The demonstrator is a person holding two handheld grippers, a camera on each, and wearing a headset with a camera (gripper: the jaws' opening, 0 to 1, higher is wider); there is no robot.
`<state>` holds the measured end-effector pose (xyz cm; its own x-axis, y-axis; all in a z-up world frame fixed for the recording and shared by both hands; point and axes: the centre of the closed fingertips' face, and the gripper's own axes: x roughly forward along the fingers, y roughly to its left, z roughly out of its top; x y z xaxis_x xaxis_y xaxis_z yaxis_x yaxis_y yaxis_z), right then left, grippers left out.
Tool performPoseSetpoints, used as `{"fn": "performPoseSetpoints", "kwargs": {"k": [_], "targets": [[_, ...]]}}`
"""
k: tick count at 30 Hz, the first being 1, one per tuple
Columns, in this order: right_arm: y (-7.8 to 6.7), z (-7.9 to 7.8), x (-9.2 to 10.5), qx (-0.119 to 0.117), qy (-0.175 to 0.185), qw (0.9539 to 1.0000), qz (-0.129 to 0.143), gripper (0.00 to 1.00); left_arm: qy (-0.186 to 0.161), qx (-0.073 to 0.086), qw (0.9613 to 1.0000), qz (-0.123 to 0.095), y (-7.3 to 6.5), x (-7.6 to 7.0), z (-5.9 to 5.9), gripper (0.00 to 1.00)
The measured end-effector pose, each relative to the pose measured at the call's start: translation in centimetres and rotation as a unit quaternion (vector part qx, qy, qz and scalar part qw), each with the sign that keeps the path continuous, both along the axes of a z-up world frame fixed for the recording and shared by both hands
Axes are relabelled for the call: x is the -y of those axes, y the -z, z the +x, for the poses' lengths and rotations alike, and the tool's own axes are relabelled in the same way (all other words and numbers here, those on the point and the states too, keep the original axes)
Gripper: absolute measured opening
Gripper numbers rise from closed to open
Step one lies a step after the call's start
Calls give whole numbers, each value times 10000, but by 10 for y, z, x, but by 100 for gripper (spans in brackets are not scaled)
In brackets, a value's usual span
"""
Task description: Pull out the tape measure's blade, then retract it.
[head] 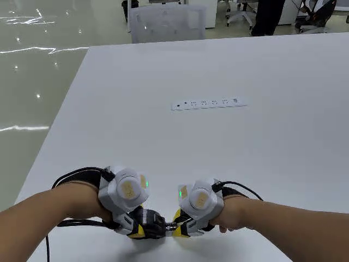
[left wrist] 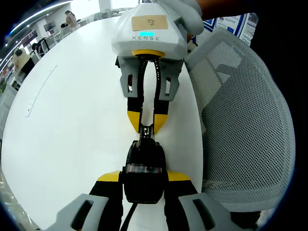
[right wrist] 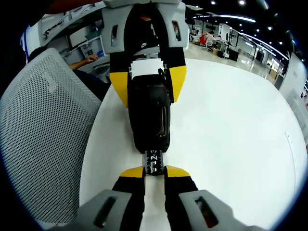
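A black tape measure [head: 153,223] lies low over the white table [head: 218,153] near its front edge, between my two grippers. My left gripper [left wrist: 143,175] is shut on the black case [left wrist: 142,168], its yellow-tipped jaws on either side. Facing it, my right gripper [right wrist: 154,172] is shut on the blade's tip [right wrist: 153,162]. Only a short piece of the blade, with printed numbers, shows out of the case [right wrist: 150,115]. In the head view the left gripper [head: 139,226] and the right gripper [head: 182,226] nearly touch.
A white power strip [head: 209,103] lies at the table's middle. A grey mesh chair [left wrist: 240,120] stands close behind the front edge, and another chair [head: 166,23] at the far edge. The table's left edge drops to a glossy floor [head: 32,82].
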<state>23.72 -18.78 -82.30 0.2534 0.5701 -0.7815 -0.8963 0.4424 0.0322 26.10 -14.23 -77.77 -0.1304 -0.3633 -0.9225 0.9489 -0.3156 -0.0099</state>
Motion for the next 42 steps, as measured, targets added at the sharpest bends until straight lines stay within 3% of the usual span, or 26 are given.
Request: {"fn": "performPoseSetpoints", "kwargs": {"k": [7,14,25,42], "targets": [[1,1,-4,73,-170,9997,-126,15,-9,22,10000,2,0,0,0,29],[-1,7,-17,152,-140,9998,-47,15,-6,21,10000,0,0,0,1,29],[-3,4,-7,37,-36,9999,115,14,5,15,10000,-15,-1,-1,2,29],[-2,-3,12,-36,56,9999,104,14,-87,-2,10000,-10,-1,0,2,29]]}}
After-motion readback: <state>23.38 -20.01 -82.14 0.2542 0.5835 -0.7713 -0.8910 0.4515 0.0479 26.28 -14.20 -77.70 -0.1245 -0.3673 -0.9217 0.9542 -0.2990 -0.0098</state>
